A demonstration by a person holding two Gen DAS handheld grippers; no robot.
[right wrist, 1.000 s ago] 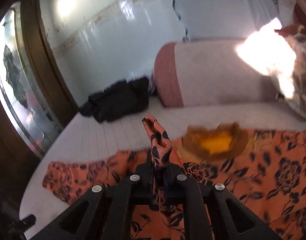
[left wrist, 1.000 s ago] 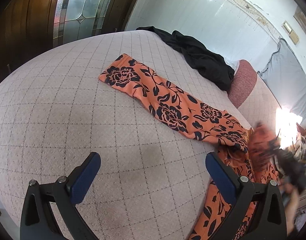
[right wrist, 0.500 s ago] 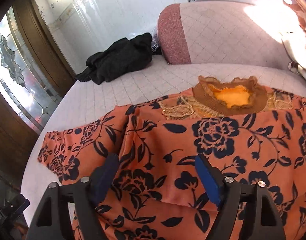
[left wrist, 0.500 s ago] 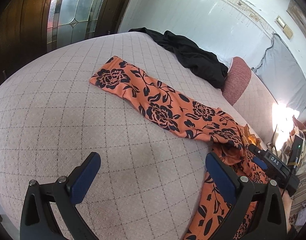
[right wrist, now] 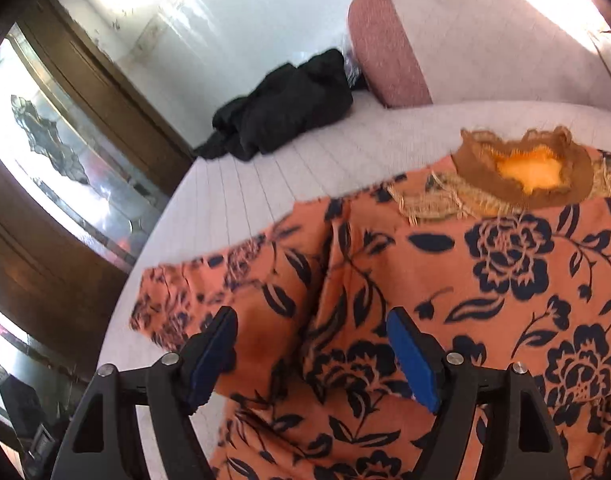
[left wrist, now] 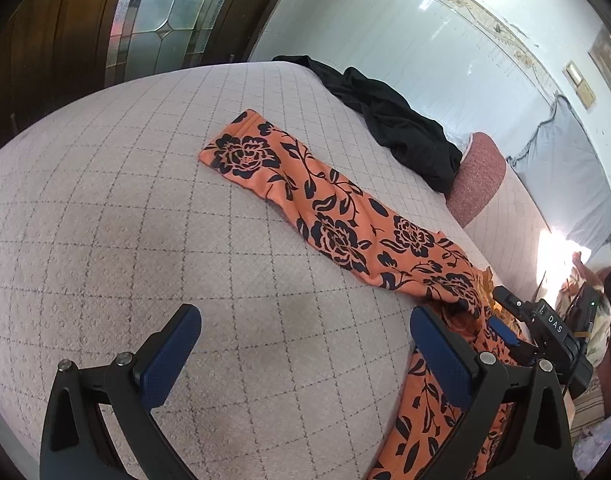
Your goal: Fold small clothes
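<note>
Since a second ago the right gripper (right wrist: 311, 356) has let go of the fabric it pinched upright; its fingers (right wrist: 411, 364) now stand wide apart and empty, low over the top (right wrist: 445, 280), which lies flat on the bed (right wrist: 265, 164). Left gripper (left wrist: 305, 360) holds much the same place, fingers (left wrist: 171, 356) spread wide with nothing between them, above bare quilted bed (left wrist: 105, 220) beside the garment. No containers show in either view. Only the left view shows the sleeve (left wrist: 305, 192) stretched out flat toward the bed's far edge, and the right gripper (left wrist: 501, 328) at the top's body. Only the right view shows the brown lace neckline (right wrist: 525, 168) with its yellow lining. Both show black clothes (left wrist: 397, 120) heaped by the pink bolster (right wrist: 385, 48).
</note>
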